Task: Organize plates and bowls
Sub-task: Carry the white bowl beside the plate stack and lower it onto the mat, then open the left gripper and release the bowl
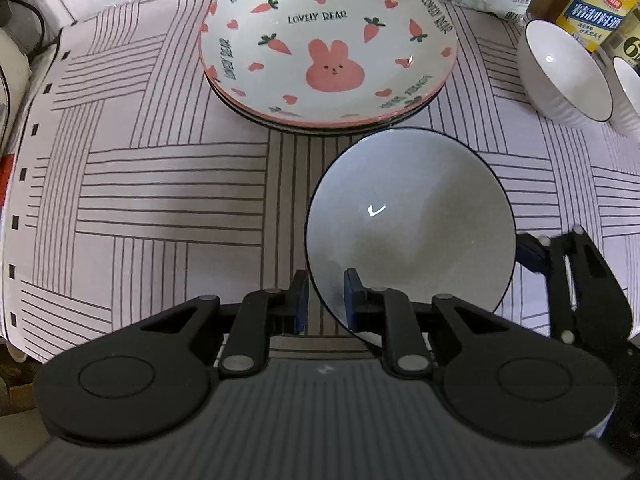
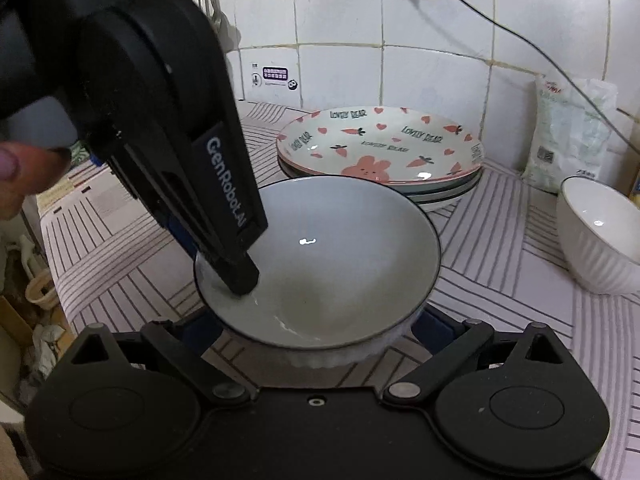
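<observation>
The grey bowl (image 1: 412, 224) sits on the striped mat (image 1: 160, 200), directly ahead of the left gripper (image 1: 326, 300), which pinches its near rim. The right gripper (image 2: 316, 332) straddles the opposite wall; contact cannot be told. The plate stack (image 1: 328, 48) lies straight beyond; 2 white bowls (image 1: 564, 72) sit right.

Bowl (image 1: 408, 216) glossy glazed ceramic; gripper fingers (image 1: 298, 300) matt black plastic.
</observation>
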